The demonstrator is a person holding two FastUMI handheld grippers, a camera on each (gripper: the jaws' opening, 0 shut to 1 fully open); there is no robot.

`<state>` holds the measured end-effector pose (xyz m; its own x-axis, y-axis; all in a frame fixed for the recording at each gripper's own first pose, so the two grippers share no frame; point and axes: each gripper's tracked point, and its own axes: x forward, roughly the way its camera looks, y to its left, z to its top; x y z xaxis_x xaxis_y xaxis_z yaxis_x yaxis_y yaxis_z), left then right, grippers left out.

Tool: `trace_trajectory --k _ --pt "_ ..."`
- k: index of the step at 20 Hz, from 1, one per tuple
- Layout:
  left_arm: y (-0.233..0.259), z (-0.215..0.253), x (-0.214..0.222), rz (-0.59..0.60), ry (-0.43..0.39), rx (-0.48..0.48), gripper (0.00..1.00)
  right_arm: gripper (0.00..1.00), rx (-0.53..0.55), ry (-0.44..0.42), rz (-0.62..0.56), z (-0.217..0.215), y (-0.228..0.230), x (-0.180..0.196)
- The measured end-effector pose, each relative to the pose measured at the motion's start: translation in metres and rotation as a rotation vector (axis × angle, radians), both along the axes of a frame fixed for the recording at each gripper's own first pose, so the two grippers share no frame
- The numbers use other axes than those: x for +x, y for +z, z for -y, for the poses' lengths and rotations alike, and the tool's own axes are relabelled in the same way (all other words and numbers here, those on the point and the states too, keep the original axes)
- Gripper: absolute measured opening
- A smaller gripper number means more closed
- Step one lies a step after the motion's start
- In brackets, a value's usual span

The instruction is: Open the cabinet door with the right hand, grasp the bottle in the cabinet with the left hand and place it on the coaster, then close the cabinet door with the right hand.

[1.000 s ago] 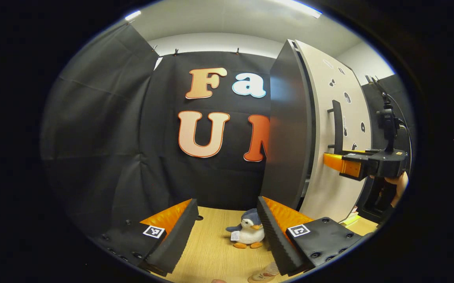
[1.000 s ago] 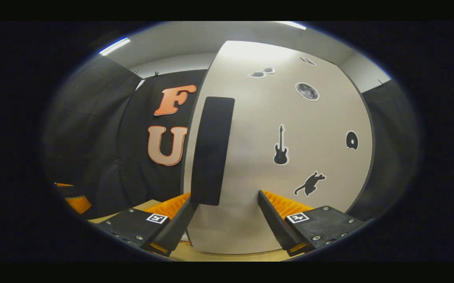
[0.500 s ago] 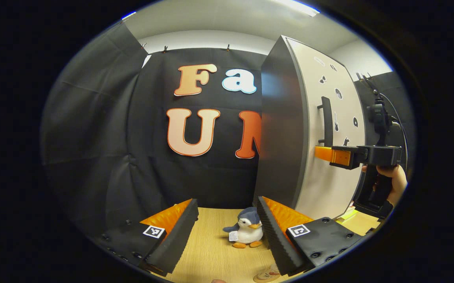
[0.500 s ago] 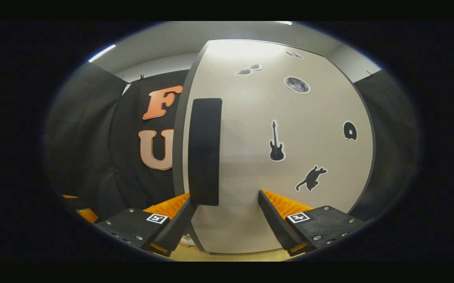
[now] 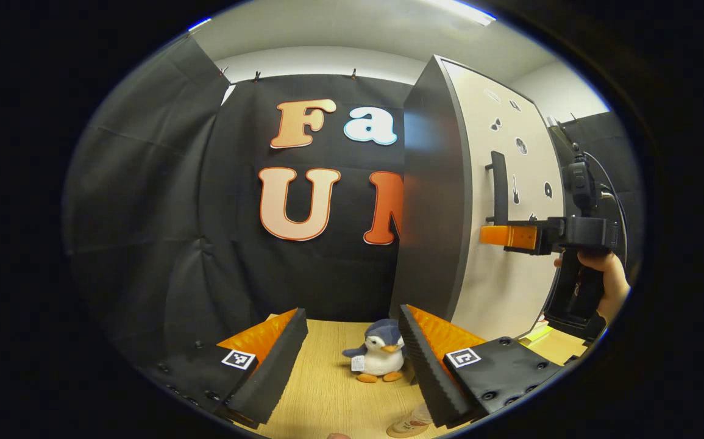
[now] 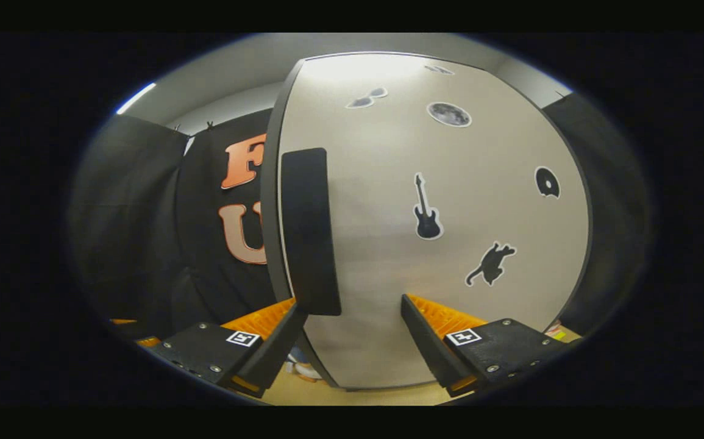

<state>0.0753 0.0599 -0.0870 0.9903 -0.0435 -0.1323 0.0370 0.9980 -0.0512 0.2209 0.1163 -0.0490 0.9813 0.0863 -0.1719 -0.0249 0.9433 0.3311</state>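
Cabinet door [image 6: 449,256] took up most of the right gripper view: a pale panel with little stickers, looking shut or nearly so from where I stood. Its handle [image 6: 306,231], a dark vertical bar near the door's left edge, ran upright, just ahead of the right gripper [image 6: 348,317] and a bit left of centre between its fingers. That gripper's jaws were spread wide, nothing between them yet. The left gripper [image 5: 352,335] was well off to the side, also wide and holding nothing, above the wooden table [image 5: 321,390] by a penguin plush [image 5: 376,360]. Couldn't see the bottle; I'd guess it was inside the cabinet.
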Motion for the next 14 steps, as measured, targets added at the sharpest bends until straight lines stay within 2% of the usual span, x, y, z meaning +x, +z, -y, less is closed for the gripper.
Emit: trace_trajectory --k 2,4,6,9,14 --pt "0.001 0.001 -0.006 -0.003 0.006 0.004 0.98 0.95 0.105 0.008 0.001 -0.001 0.000 -0.007" --pt "0.002 0.004 -0.010 -0.006 0.013 0.011 0.96 0.95 0.133 0.000 0.001 0.005 -0.003 -0.015" --pt "0.003 0.008 -0.015 -0.012 0.017 0.011 0.96 0.98 0.110 0.001 -0.019 0.008 -0.008 -0.026" --pt "0.006 0.020 -0.019 -0.013 0.021 0.006 0.96 0.96 0.040 0.000 -0.027 0.020 -0.012 -0.045" --pt "0.013 0.050 -0.023 -0.004 0.007 0.012 0.98 0.95 0.016 0.017 -0.007 0.036 0.002 -0.080"
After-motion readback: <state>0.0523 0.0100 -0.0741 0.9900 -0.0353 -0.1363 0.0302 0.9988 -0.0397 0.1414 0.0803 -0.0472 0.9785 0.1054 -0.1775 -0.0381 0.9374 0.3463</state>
